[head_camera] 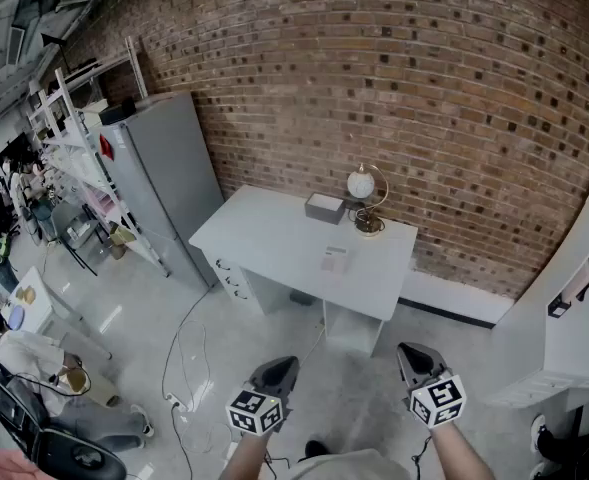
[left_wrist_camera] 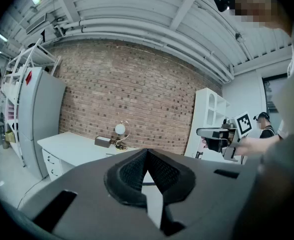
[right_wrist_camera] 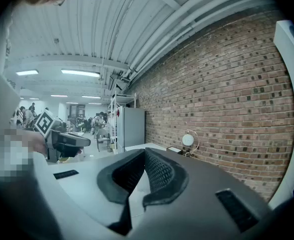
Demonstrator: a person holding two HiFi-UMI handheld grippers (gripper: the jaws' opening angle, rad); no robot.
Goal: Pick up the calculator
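The calculator (head_camera: 334,259), a small flat pale slab, lies near the front middle of the white desk (head_camera: 264,238), far ahead of both grippers. My left gripper (head_camera: 285,365) and right gripper (head_camera: 410,352) hang low over the floor, side by side and well short of the desk. Both point roughly level toward the desk. In the left gripper view the left gripper (left_wrist_camera: 147,154) has its dark pads meeting at the tips with nothing between them. The right gripper (right_wrist_camera: 144,152) is likewise shut and empty.
A grey box (head_camera: 325,207) and a globe lamp (head_camera: 364,196) stand at the desk's back edge by the brick wall (head_camera: 394,88). A grey cabinet (head_camera: 164,178) and shelving stand left. Cables (head_camera: 189,358) trail on the floor. White shelving (head_camera: 574,318) is right. People sit far left.
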